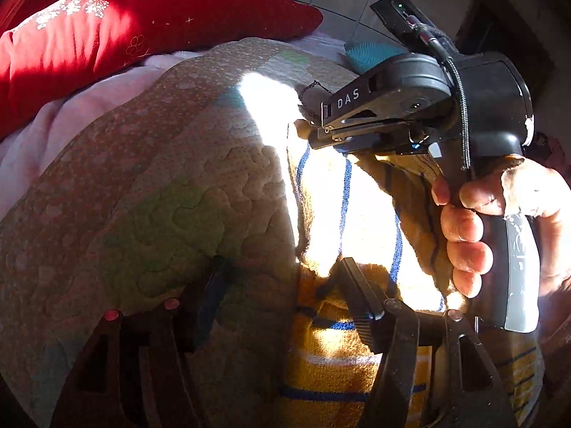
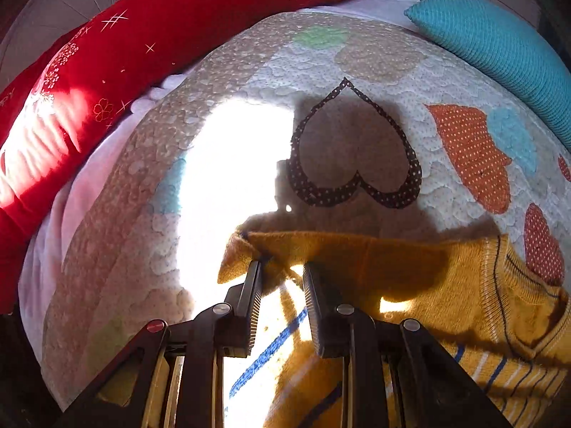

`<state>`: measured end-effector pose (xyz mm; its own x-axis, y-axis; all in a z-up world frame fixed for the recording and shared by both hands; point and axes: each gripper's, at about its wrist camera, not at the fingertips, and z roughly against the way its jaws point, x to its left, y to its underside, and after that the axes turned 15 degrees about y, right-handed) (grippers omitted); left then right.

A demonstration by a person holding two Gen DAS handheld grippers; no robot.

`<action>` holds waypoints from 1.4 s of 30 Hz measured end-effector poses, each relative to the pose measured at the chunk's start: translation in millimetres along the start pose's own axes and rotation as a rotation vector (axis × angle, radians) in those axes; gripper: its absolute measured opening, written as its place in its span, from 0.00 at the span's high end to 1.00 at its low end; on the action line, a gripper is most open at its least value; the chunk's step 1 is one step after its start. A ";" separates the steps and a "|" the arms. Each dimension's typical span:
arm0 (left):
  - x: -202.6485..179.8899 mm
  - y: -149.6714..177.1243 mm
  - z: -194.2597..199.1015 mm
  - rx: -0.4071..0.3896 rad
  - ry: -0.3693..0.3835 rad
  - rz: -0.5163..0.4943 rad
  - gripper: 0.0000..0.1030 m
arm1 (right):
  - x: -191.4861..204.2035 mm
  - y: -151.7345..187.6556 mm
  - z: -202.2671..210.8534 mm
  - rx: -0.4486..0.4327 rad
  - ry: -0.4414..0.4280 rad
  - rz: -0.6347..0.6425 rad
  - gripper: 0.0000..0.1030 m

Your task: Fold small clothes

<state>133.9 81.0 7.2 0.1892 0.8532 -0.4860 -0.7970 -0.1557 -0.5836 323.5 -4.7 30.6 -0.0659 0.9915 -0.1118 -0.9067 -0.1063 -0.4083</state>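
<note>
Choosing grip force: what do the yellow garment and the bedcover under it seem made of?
Yellow sweater: looks like soft knit, wool or acrylic, with ribbed hems, fuzzy nap and woven-in blue stripes. Quilted bedcover: likely matte cotton, with puffy stitched contours and dotted patchwork hearts.

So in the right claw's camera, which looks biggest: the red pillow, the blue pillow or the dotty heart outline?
1. Red pillow
2. Blue pillow
3. Heart outline
That is only how they look here; the fisheye bends things.
</note>
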 end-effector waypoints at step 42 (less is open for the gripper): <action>-18.4 63.9 94.9 0.148 0.154 0.005 0.24 | -238.6 496.9 238.2 -0.113 0.042 -0.474 0.35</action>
<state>25.1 102.6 40.6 0.2612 0.7648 -0.5890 -0.8718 -0.0751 -0.4841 -210.5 -276.4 70.2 0.3621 0.9291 0.0747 -0.7820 0.3464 -0.5182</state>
